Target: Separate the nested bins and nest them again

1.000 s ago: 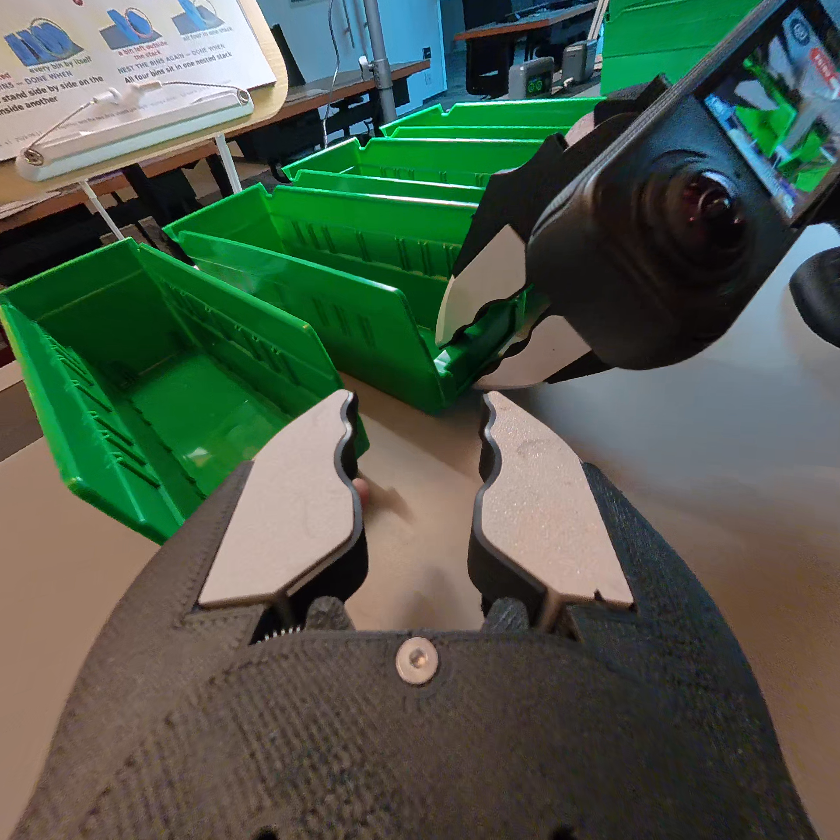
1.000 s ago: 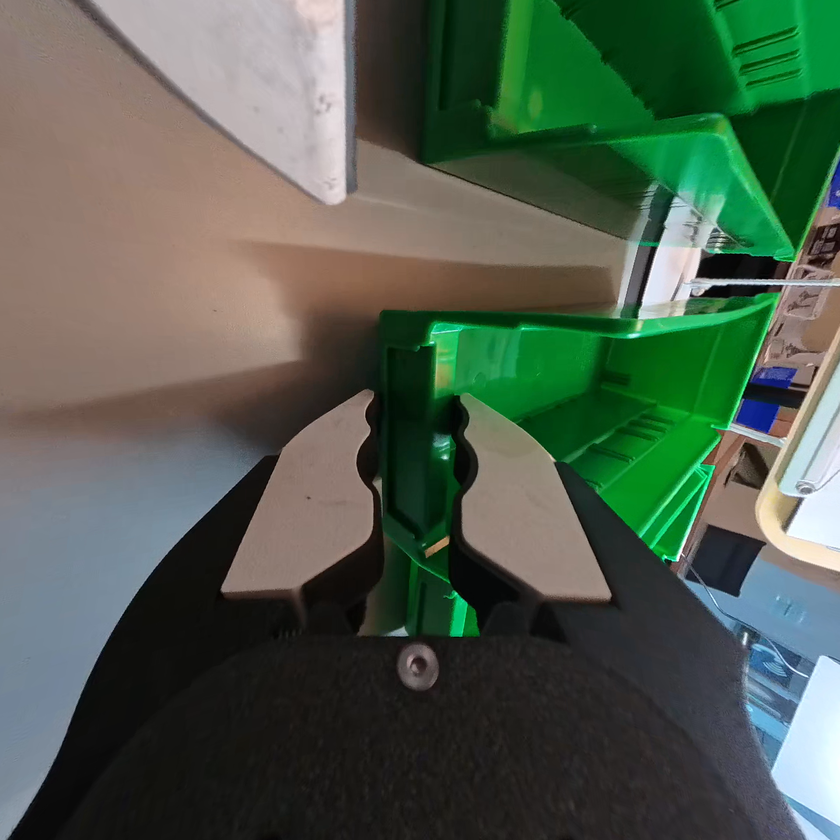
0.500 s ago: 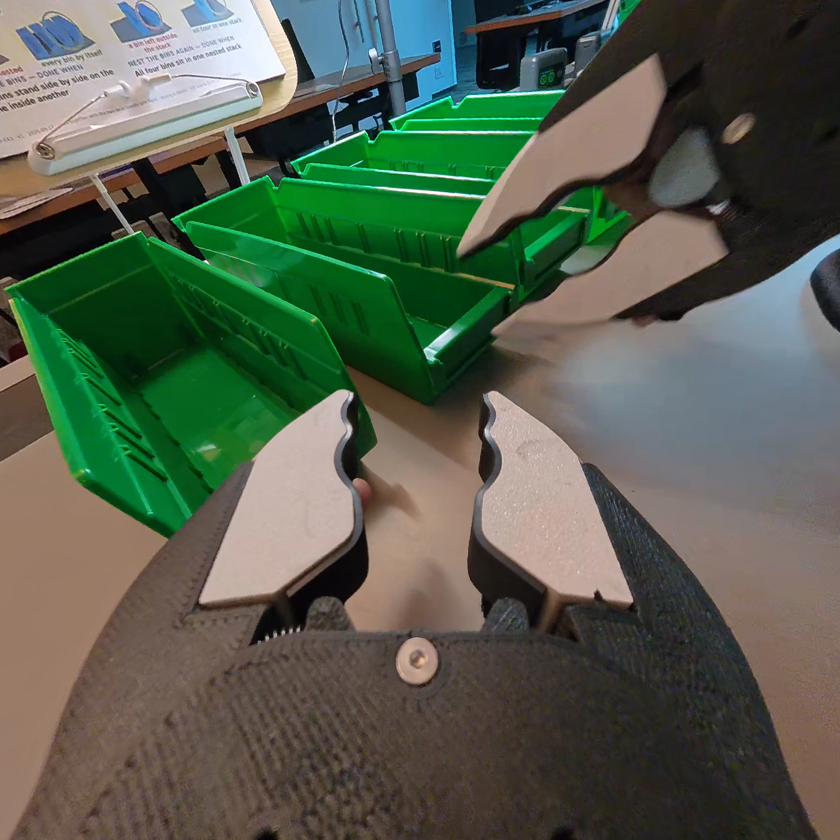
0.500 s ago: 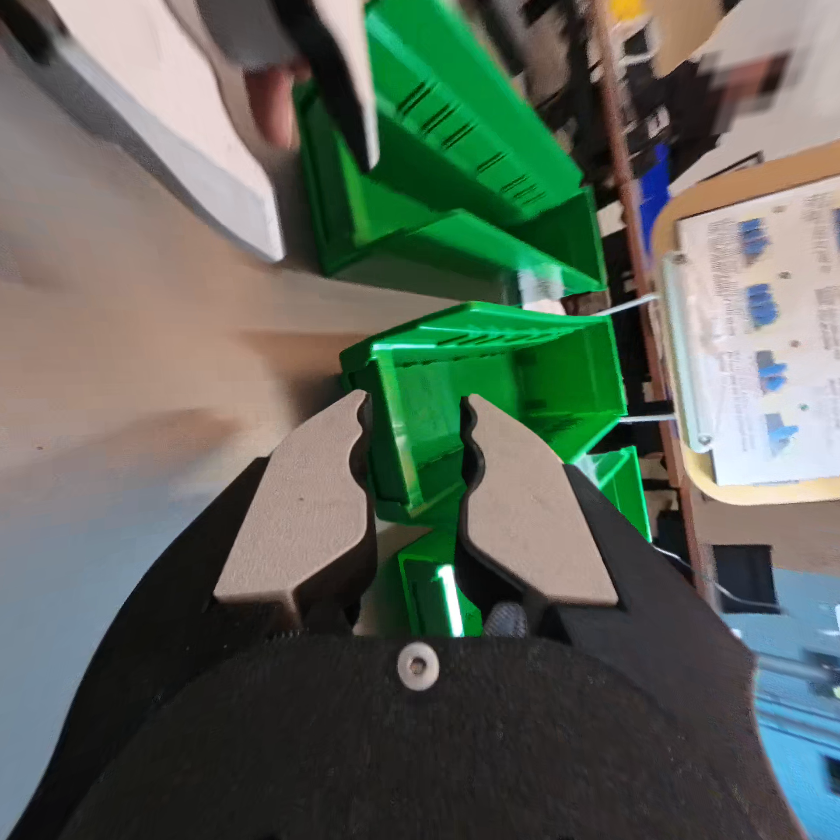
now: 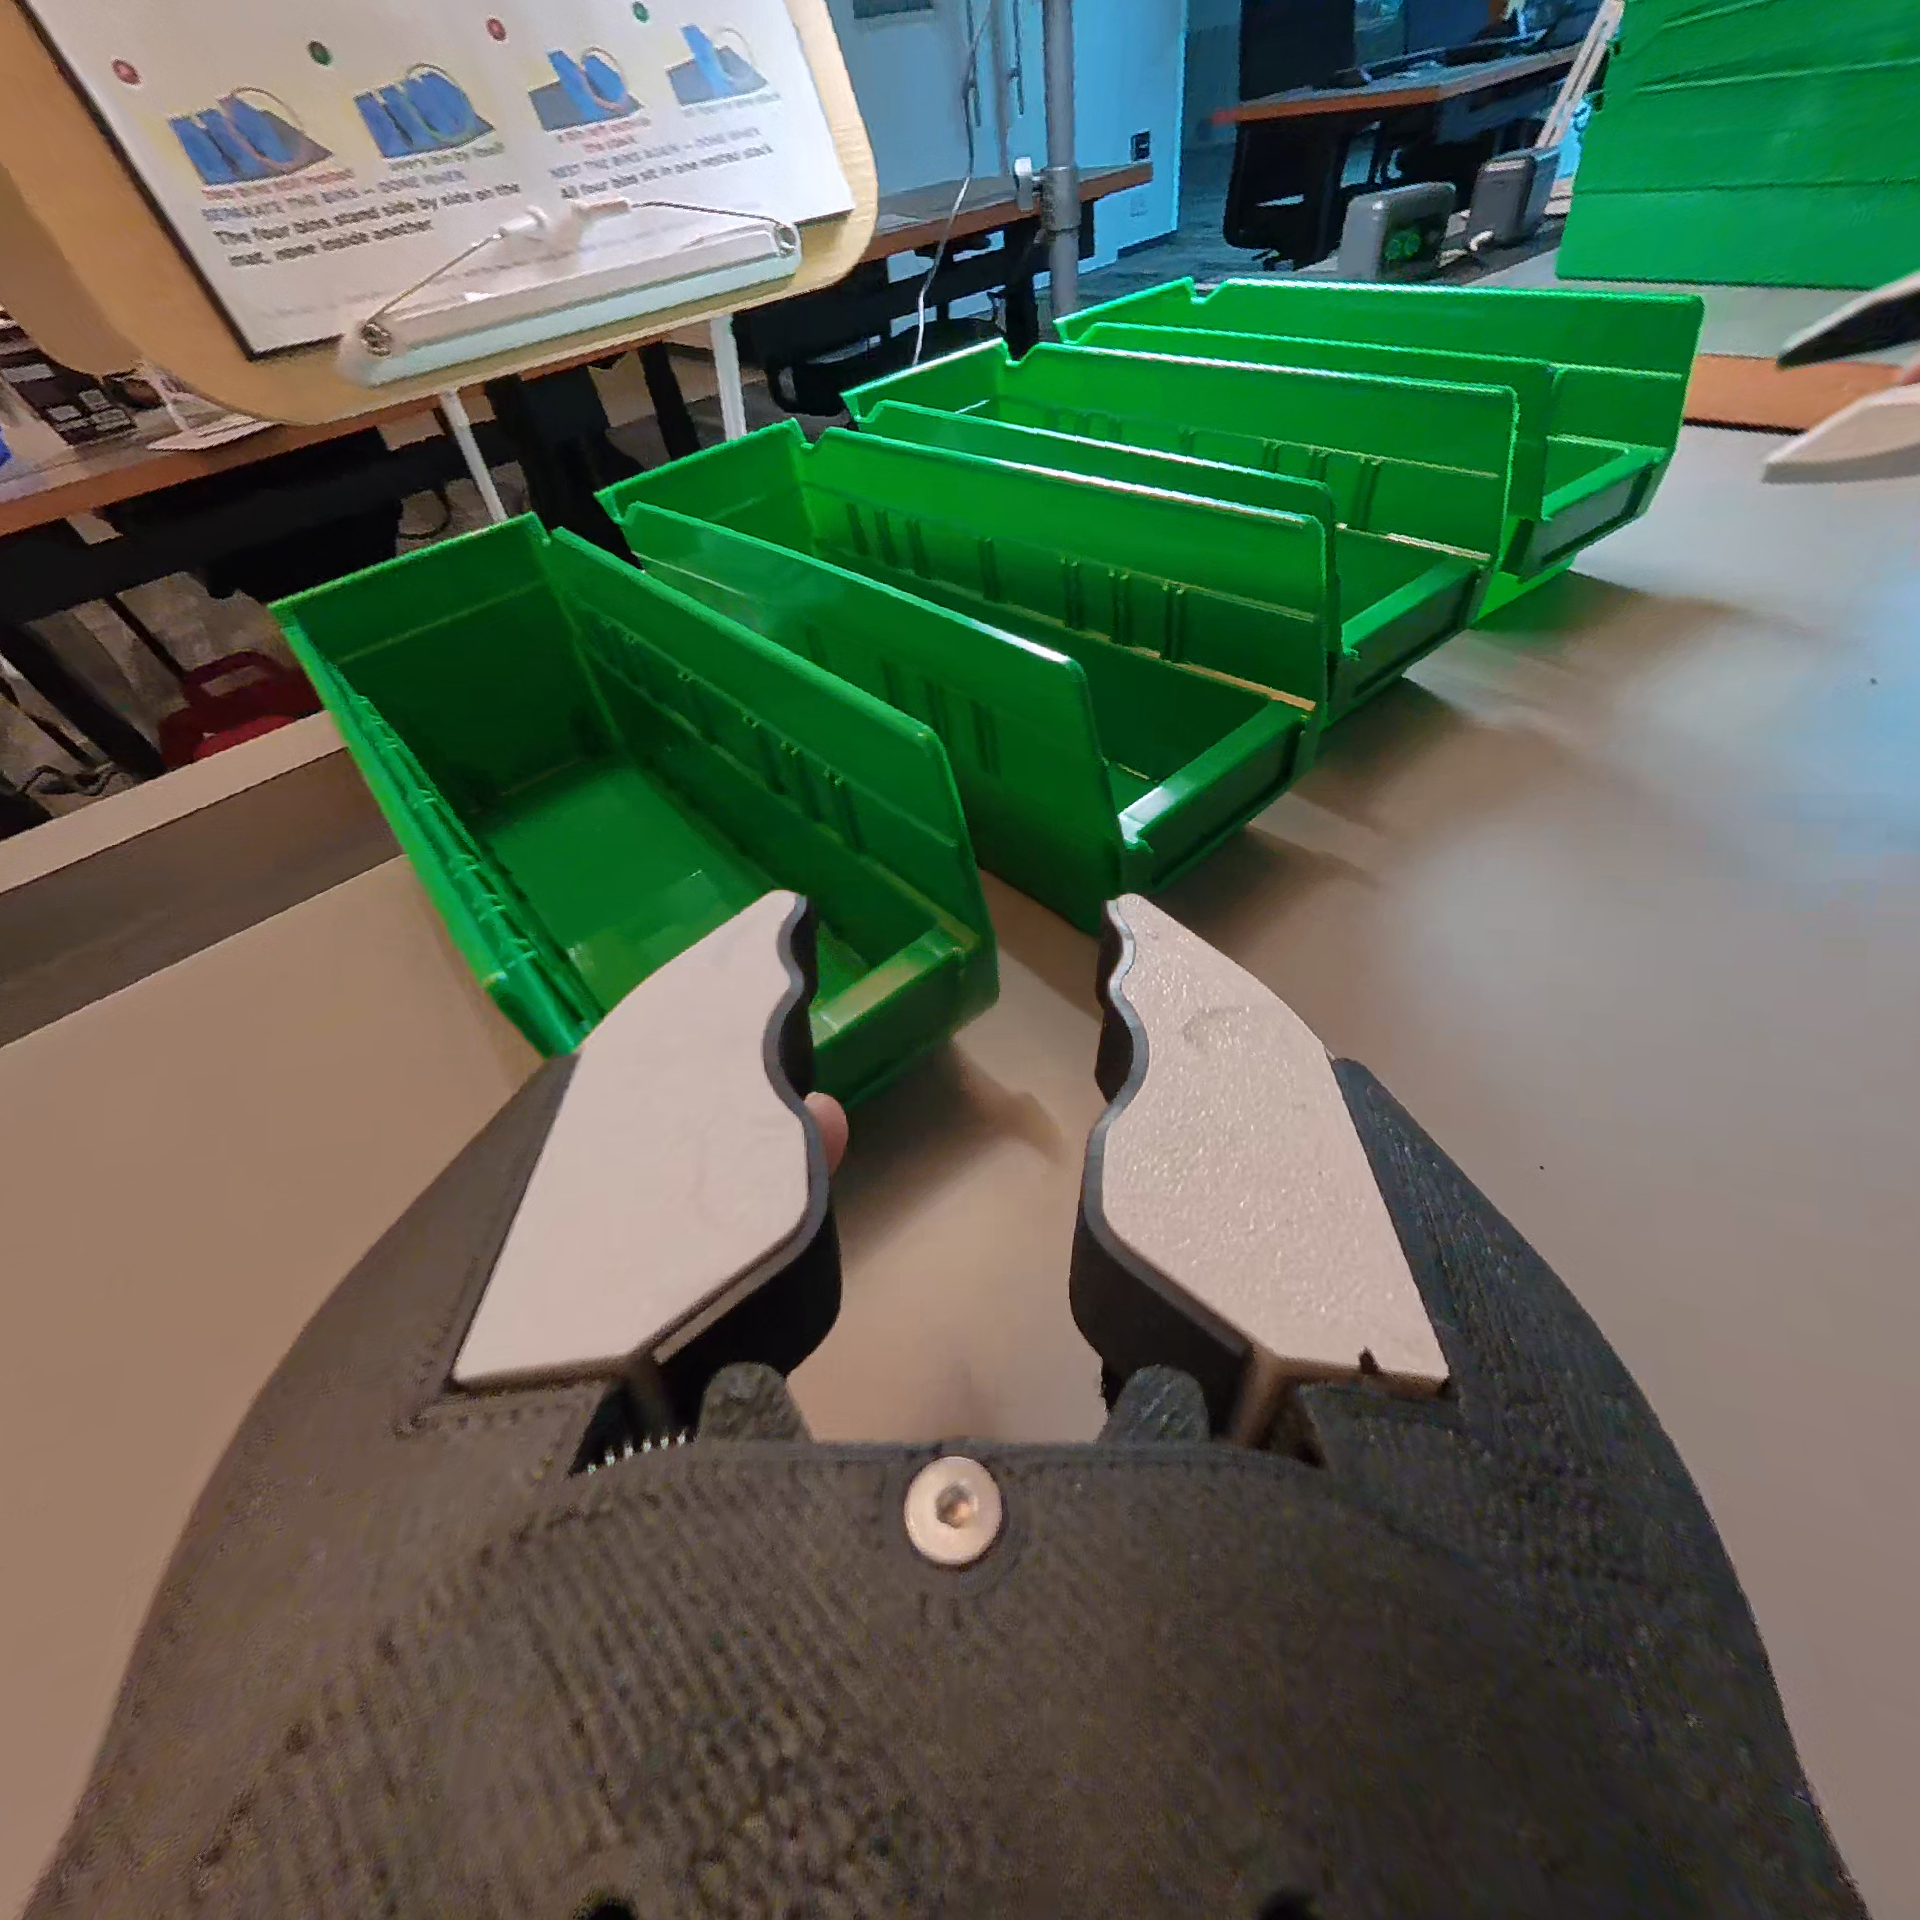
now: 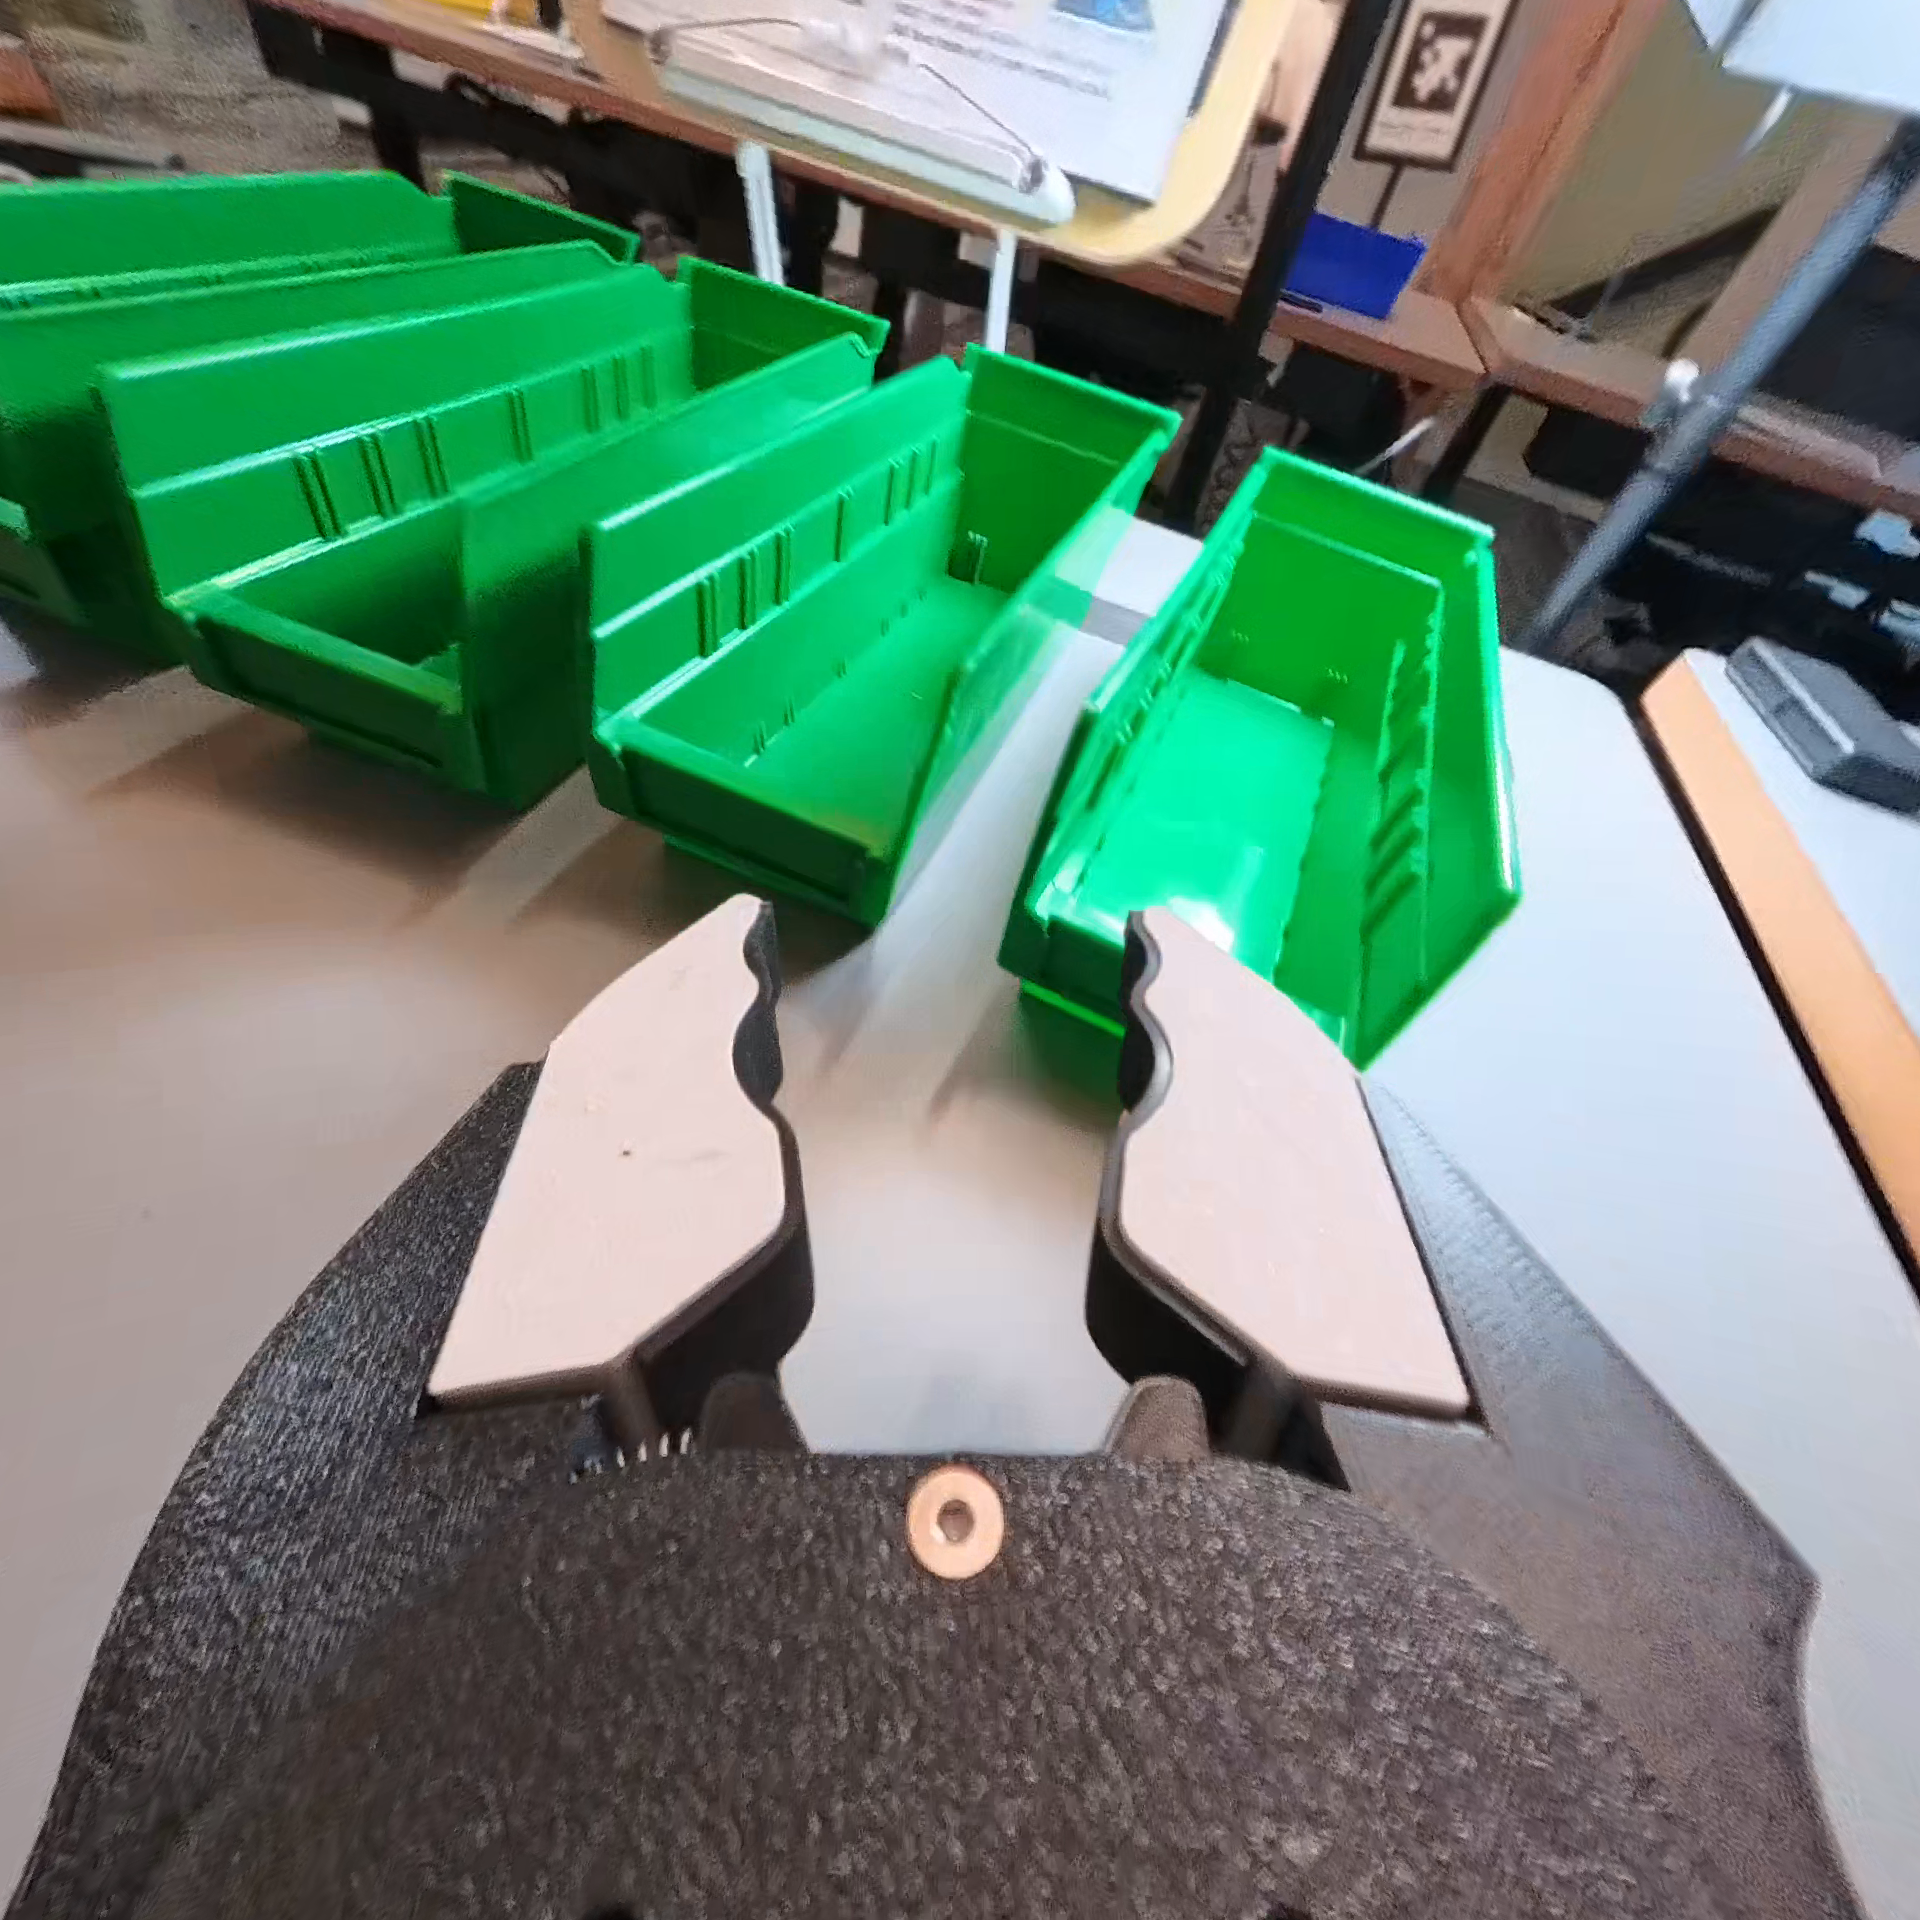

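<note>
Just 4 glossy, ribbed green bins (image 5: 727,748)

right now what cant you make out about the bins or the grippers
- Farthest bin: right wrist view, cut off by the left edge.
- Nearest bin front lip: left wrist view, hidden behind the left gripper.
- Right gripper: left wrist view, only finger tips show at the right edge.

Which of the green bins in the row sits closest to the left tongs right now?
The end bin, beside the table's edge under the instruction board. Its front lip lies just ahead of the open left tongs; the other three bins recede rightward.
</note>
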`<act>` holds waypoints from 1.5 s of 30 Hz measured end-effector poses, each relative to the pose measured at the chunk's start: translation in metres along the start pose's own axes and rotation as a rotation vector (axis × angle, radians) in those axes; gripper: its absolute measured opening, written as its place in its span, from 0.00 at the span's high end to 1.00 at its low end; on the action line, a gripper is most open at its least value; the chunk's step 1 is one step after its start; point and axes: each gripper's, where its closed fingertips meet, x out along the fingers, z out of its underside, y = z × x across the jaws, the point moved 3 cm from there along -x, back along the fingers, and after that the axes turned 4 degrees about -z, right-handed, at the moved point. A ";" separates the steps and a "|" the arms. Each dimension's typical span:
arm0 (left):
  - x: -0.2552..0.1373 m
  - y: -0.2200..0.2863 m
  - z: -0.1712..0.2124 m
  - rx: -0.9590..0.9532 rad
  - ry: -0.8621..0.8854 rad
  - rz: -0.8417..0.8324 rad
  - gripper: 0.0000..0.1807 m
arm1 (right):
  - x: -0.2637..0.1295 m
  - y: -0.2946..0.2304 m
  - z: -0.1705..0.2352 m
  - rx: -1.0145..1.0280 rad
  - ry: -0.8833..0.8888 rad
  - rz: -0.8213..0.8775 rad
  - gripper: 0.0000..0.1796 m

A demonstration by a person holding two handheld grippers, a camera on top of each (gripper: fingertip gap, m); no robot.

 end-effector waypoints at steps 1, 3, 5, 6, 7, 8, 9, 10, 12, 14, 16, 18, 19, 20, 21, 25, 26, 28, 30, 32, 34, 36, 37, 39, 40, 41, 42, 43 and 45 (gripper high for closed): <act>-0.001 -0.002 0.001 -0.004 -0.003 -0.004 0.72 | -0.002 0.002 0.006 0.021 0.005 0.011 0.65; -0.002 -0.005 0.004 -0.010 -0.015 -0.008 0.72 | -0.003 0.003 0.011 0.045 0.020 0.018 0.64; -0.003 -0.008 0.008 0.000 -0.024 -0.014 0.72 | -0.003 0.004 0.005 0.047 0.052 0.025 0.64; -0.003 -0.009 0.009 0.019 -0.027 -0.024 0.73 | -0.002 0.005 0.004 0.053 0.065 0.023 0.64; -0.004 -0.011 0.009 0.045 -0.026 -0.036 0.73 | 0.000 0.004 0.005 0.056 0.061 0.017 0.64; -0.004 -0.012 0.008 0.073 -0.023 -0.049 0.73 | 0.002 0.004 0.006 0.058 0.054 0.012 0.64; -0.004 -0.014 0.007 0.095 -0.020 -0.056 0.73 | 0.003 0.004 0.006 0.058 0.058 0.004 0.64; -0.005 -0.014 0.006 0.108 -0.018 -0.058 0.73 | 0.002 0.004 0.005 0.055 0.069 0.005 0.64; -0.006 -0.015 0.004 0.113 -0.014 -0.059 0.73 | 0.001 0.004 0.004 0.057 0.082 0.001 0.64; -0.006 -0.015 0.005 0.115 -0.013 -0.053 0.73 | 0.000 0.004 0.005 0.062 0.087 -0.004 0.64; -0.004 -0.014 0.007 0.128 -0.020 -0.046 0.73 | 0.001 0.004 0.005 0.069 0.082 -0.009 0.64; -0.001 -0.013 0.012 0.158 -0.044 -0.044 0.73 | 0.002 0.004 0.006 0.065 0.075 -0.009 0.64; 0.000 -0.011 0.014 0.173 -0.053 -0.039 0.72 | 0.002 0.003 0.006 0.059 0.075 -0.006 0.64; 0.001 -0.010 0.015 0.186 -0.060 -0.034 0.72 | 0.001 0.003 0.005 0.053 0.077 -0.003 0.64; 0.002 -0.009 0.017 0.197 -0.065 -0.028 0.72 | 0.001 0.003 0.005 0.048 0.079 0.000 0.64; 0.006 -0.006 0.020 0.252 -0.082 -0.014 0.72 | 0.001 0.001 0.005 0.027 0.075 0.007 0.64; 0.007 -0.007 0.022 0.285 -0.092 -0.024 0.72 | 0.002 0.000 0.006 0.022 0.072 0.008 0.65; 0.012 -0.009 0.025 0.389 -0.127 -0.066 0.71 | 0.003 -0.001 0.007 0.007 0.061 0.006 0.65; 0.017 -0.010 0.029 0.493 -0.153 -0.090 0.71 | 0.004 -0.002 0.007 -0.006 0.053 0.007 0.65; 0.024 -0.009 0.033 0.572 -0.184 -0.094 0.70 | 0.004 -0.003 0.007 -0.010 0.049 0.009 0.66; 0.034 -0.010 0.035 0.660 -0.212 -0.109 0.70 | 0.005 -0.003 0.008 -0.007 0.045 0.007 0.66; 0.044 -0.013 0.039 0.723 -0.264 -0.103 0.70 | 0.006 -0.002 0.008 -0.003 0.041 0.003 0.66; 0.049 -0.013 0.042 0.735 -0.293 -0.090 0.71 | 0.006 -0.002 0.009 -0.002 0.040 0.003 0.66; 0.054 -0.015 0.050 0.750 -0.353 -0.058 0.74 | 0.005 -0.003 0.008 -0.001 0.042 0.001 0.66; 0.055 -0.017 0.051 0.768 -0.356 -0.060 0.77 | 0.005 -0.002 0.008 0.000 0.044 0.001 0.66; 0.055 -0.018 0.053 0.788 -0.355 -0.064 0.80 | 0.005 -0.002 0.008 0.002 0.047 0.001 0.66; 0.054 -0.021 0.054 0.817 -0.354 -0.081 0.80 | 0.004 -0.002 0.008 0.005 0.051 0.002 0.66; 0.053 -0.023 0.054 0.834 -0.361 -0.095 0.80 | 0.004 -0.001 0.007 0.009 0.056 0.001 0.67; 0.049 -0.030 0.055 0.819 -0.379 -0.115 0.80 | 0.003 -0.001 0.007 0.014 0.063 0.000 0.67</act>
